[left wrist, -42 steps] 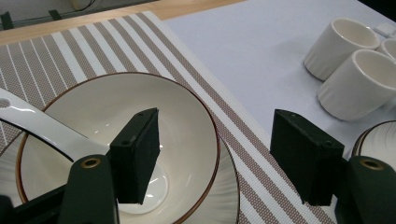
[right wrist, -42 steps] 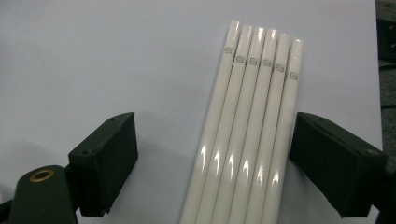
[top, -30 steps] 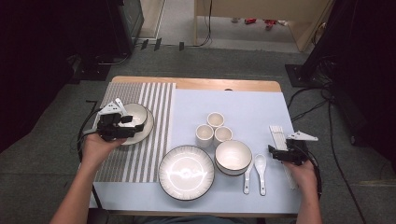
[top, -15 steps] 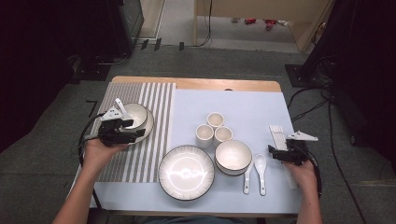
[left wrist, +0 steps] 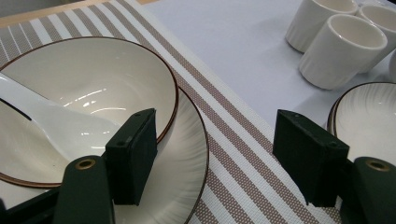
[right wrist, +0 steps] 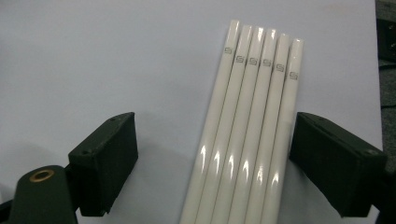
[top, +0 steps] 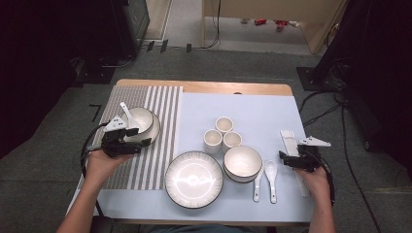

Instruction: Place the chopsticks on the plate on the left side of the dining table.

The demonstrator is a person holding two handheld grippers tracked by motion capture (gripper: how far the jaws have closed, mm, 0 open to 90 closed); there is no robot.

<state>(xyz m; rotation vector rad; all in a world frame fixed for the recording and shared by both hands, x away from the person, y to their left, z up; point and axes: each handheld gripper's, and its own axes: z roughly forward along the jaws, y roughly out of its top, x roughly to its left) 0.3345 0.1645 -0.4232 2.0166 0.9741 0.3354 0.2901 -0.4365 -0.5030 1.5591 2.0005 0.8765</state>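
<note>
The left gripper [top: 127,141] is hovering at the near rim of a white bowl [top: 141,121] on the striped placemat [top: 160,145], its jaws standing wide apart and gripping nothing. In the left gripper view one jaw is overlapping the bowl's near rim while the other is hanging over the placemat stripes; whether that jaw is touching the rim I cannot tell. The bowl is sitting on a brown-rimmed plate [left wrist: 187,154], with a white ceramic spoon [left wrist: 42,121] lying in it, its handle sticking up toward the far left.

The right gripper [top: 293,160] is resting at the near right of the table, also open and empty — its jaws are straddling a row of white chopsticks [right wrist: 247,135] lying side by side on the pale blue mat [right wrist: 93,56]. Their long axis is running straight away from the gripper, near to far, so the jaws are standing square across the bundle; closing them would pinch the whole row rather than a single pair.

Between the two hands are lying a large ribbed plate [top: 193,178], a second bowl [top: 242,161], three small cups [top: 223,133] and two more spoons [top: 265,179]. Those pieces lie roughly midway, the spoons nearer the right hand.
</note>
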